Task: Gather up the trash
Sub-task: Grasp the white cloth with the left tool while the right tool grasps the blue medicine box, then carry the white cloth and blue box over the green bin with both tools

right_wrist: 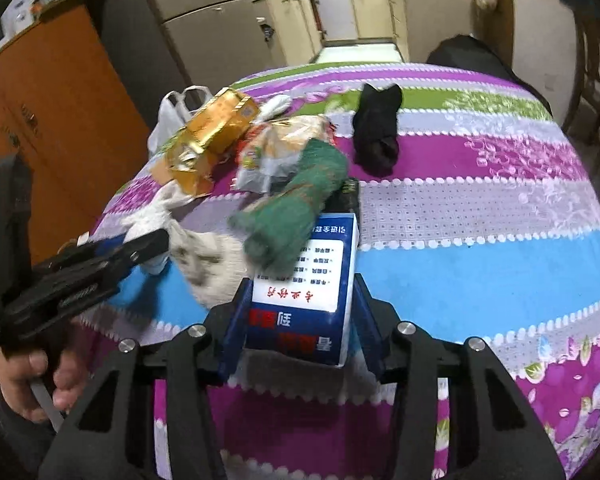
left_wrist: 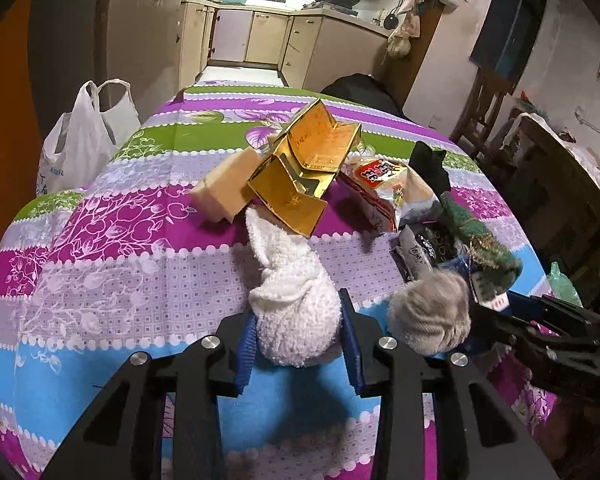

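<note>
My left gripper (left_wrist: 300, 332) is shut on a white fluffy sock (left_wrist: 292, 292) over the striped tablecloth (left_wrist: 120, 240). My right gripper (right_wrist: 300, 312) is shut on a blue and white carton (right_wrist: 312, 280); it also shows at the right edge of the left wrist view (left_wrist: 540, 332). A gold box (left_wrist: 300, 168) and a tan box (left_wrist: 228, 188) lie mid-table. A snack wrapper (left_wrist: 384, 184), a green sock (right_wrist: 300, 200), a grey sock (left_wrist: 432, 312) and a black sock (right_wrist: 376, 128) lie around them.
A white plastic bag (left_wrist: 80, 136) hangs at the table's left edge. An orange cabinet (right_wrist: 40, 120) stands on the left. Wooden chairs (left_wrist: 492, 112) stand on the right. A kitchen with cupboards (left_wrist: 268, 36) lies beyond the table.
</note>
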Motion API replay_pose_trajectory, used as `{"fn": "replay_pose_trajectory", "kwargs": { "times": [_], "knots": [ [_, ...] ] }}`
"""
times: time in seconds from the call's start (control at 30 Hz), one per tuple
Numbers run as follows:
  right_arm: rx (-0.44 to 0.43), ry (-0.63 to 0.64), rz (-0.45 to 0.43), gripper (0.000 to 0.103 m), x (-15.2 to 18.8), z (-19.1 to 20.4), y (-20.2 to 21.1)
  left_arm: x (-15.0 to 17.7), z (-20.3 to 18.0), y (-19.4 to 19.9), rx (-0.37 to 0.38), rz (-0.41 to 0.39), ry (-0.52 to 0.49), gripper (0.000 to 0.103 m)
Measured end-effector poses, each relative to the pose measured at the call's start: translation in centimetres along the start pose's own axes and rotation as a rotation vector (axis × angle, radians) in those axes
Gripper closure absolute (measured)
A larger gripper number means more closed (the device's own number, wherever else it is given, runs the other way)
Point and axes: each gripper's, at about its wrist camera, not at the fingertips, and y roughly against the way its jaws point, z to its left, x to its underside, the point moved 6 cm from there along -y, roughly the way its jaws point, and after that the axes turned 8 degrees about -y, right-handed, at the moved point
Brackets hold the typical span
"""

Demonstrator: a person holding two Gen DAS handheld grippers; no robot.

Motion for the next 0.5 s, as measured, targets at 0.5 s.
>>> {"fn": "replay_pose_trajectory", "kwargs": {
  "times": [0.5],
  "knots": [
    [0.062, 0.029, -0.228, 0.057, 0.5, -0.1, 10.0, -1.0, -3.9, 7.1, 0.06, -0.135, -0.044, 0.065]
  ]
}}
